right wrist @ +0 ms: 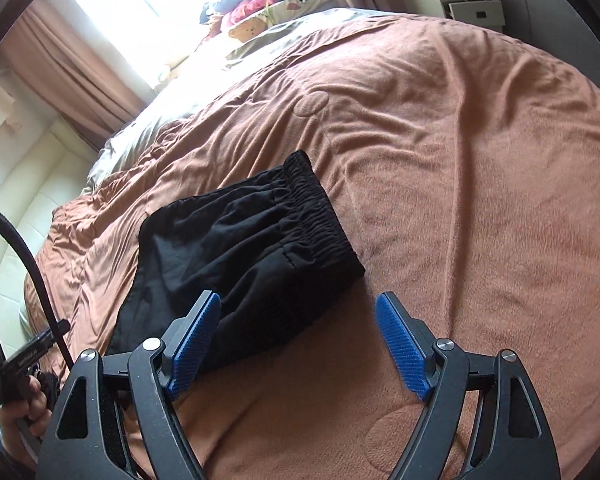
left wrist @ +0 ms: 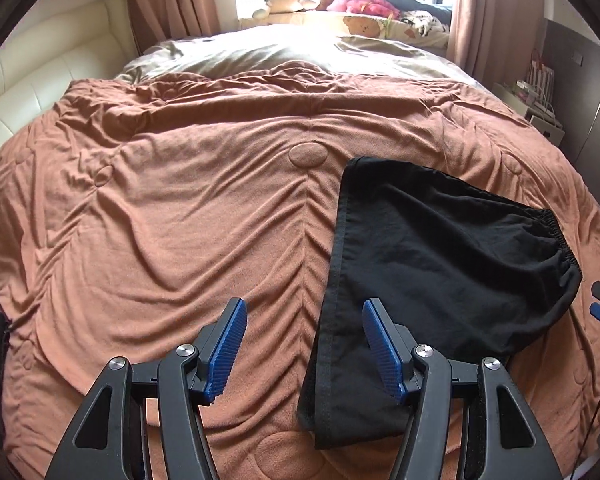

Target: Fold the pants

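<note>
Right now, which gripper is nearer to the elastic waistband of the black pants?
The right gripper seems nearer: the waistband lies just ahead of its open fingers. The left gripper is by the opposite long edge of the pants, with the waistband far off to its right.

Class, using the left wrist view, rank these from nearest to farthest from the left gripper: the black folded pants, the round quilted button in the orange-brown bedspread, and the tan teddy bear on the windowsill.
1. Black folded pants: just ahead of the left gripper, to the right.
2. Round quilted button in the orange-brown bedspread: mid-bed, centre.
3. Tan teddy bear: far end, on the windowsill.
</note>
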The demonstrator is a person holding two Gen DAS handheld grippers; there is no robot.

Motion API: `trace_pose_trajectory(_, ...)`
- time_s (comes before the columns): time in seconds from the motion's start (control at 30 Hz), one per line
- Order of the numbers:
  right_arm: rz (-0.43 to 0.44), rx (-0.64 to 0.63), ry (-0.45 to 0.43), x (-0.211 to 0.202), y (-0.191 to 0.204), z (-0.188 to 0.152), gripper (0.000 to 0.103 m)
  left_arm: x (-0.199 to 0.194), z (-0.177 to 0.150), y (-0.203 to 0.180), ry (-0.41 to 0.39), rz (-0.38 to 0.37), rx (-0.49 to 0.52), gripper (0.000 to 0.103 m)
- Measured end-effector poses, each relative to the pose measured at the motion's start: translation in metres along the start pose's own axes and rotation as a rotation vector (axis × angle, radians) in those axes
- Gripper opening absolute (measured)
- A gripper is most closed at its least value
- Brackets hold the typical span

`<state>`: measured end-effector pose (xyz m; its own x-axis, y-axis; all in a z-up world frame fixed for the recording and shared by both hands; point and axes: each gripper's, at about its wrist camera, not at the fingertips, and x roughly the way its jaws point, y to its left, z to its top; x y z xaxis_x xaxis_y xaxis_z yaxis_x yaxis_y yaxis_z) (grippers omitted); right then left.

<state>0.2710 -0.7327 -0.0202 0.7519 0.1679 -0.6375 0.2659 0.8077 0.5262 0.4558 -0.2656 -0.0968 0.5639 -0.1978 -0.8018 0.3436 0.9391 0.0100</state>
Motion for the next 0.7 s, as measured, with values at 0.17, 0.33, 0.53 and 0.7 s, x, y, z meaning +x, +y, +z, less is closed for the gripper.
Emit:
trace_pose_trajectory(0.17, 0.042, 0.006, 0.02, 0.011, -0.006, -0.006, 0.08, 0.001, -0.025, 0.007, 0.031, -0.027, -0.017, 0.063)
trace_pose_trajectory(0.33, 0.07, -0.017, 0.02, 0.016, -0.004, -0.002, 0.08, 0.01, -0.043, 0.011, 0.059, -0.07, -0.026, 0.063)
trace_pose_trajectory(0.53, 0.098, 0.03, 0.051, 0.038, -0.014, -0.005, 0.08, 0.033, -0.052, 0.006, 0.087, -0.099, -0.036, 0.063)
trace_pose_trajectory(0.7, 0.083, 0.048, 0.046, 0.05, -0.022, -0.003, 0.073, 0.059, -0.054, 0.01, 0.145, -0.106, -0.063, 0.062)
